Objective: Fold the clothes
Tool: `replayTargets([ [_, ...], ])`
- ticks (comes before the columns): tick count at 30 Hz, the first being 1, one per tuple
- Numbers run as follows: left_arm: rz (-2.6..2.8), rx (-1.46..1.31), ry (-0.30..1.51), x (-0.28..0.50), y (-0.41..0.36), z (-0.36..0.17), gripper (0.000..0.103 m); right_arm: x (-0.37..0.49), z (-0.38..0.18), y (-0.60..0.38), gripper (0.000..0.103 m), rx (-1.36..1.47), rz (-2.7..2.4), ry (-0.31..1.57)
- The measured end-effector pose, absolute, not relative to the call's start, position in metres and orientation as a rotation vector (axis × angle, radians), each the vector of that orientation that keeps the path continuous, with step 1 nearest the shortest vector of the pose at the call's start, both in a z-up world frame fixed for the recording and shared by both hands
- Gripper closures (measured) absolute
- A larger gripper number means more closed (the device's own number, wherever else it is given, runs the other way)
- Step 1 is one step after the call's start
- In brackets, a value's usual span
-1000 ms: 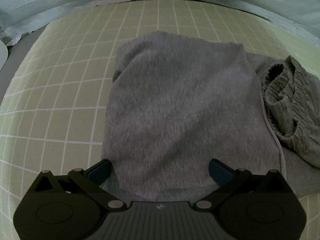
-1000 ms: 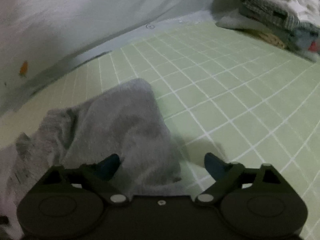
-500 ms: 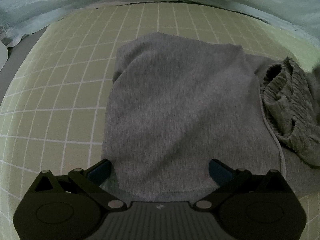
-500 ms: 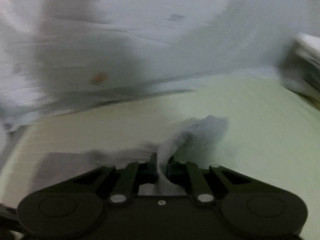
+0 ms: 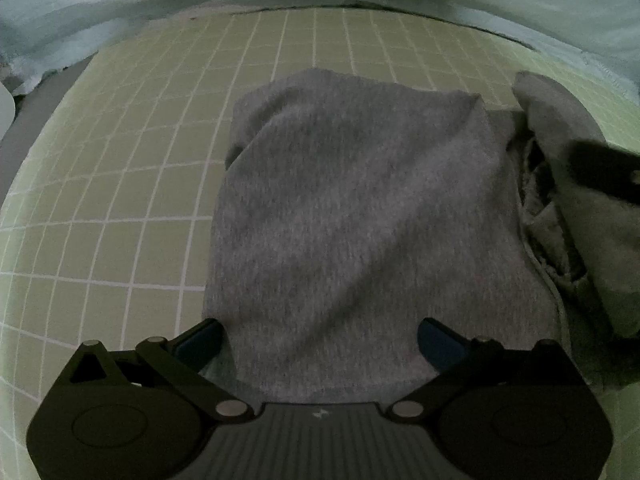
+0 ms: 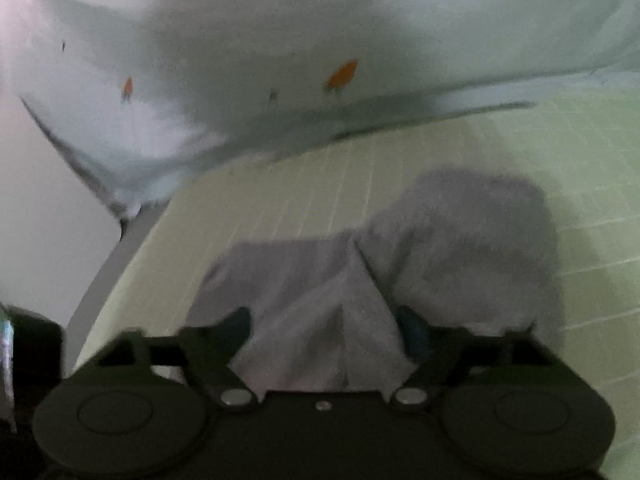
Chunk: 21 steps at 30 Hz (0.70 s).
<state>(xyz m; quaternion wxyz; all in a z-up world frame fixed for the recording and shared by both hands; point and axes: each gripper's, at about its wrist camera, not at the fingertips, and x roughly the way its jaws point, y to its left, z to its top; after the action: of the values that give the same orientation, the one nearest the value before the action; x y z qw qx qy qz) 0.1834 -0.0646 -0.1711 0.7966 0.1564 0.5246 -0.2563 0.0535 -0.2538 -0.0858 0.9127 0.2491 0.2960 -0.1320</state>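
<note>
Atop green gridded mat, grey garment.

grey garment, green white-gridded mat, seemingly orange-flecked sheet

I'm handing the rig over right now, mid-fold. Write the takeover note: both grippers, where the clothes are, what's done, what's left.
Left gripper: open, fingers spread on either side of the near edge of the grey knit garment, gripping nothing.
Right gripper: looks open, with a fold of the same grey fabric between its fingers; the view is blurred, so check before pulling.
Garment lies on the green grid-pattern mat, its main panel fairly flat. Its right-hand section is raised over the crumpled fabric beside the panel.
Done: main panel laid out; right section brought inward.
Left: settle that section flat, then finish the remaining folds.
</note>
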Motion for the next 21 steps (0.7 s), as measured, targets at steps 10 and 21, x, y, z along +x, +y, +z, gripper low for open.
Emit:
replayTargets([
  [10, -0.609, 0.148, 1.058, 0.202, -0.075, -0.11, 0.0, -0.027, -0.089, -0.295, 0.011, 0.609, -0.633, 0.573],
  [21, -0.878, 0.112, 1.131, 0.188, -0.175, -0.122, 0.041, -0.03, -0.107, -0.317, 0.011, 0.613, -0.754, 0.636],
])
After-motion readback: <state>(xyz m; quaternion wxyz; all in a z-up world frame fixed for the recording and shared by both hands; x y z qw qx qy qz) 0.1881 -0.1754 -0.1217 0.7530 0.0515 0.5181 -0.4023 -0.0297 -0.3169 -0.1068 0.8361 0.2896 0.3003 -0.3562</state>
